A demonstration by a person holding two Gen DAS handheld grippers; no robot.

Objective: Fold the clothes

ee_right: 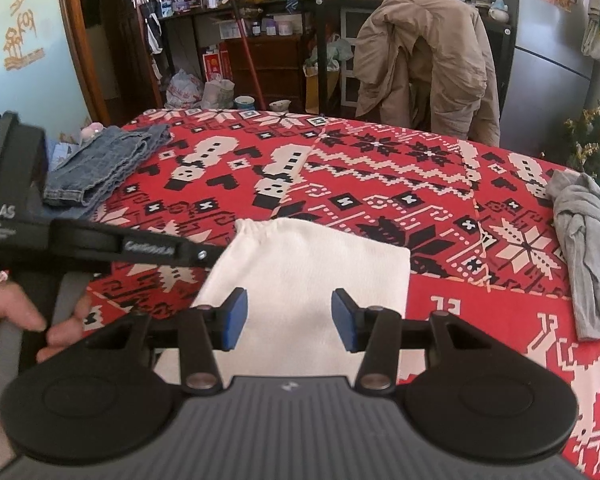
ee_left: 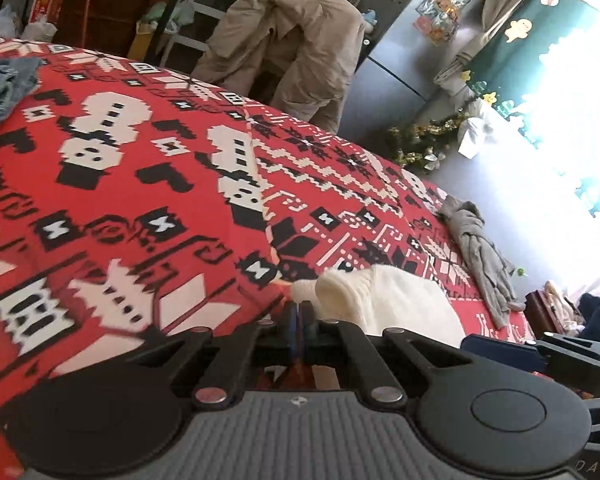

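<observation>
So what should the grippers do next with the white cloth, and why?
Probably the left gripper should carry its pinched edge of the white cloth across toward the far side to fold it. It is shut on that edge, already lifted off the red blanket, while the right gripper is open above the cloth, holding nothing.

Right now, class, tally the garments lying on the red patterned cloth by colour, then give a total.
White: 1, the white garment, pinched at its edge by the shut jaws of the left gripper
Grey: 1, the crumpled grey garment
Blue denim: 1, the folded denim garment
Total: 3
</observation>
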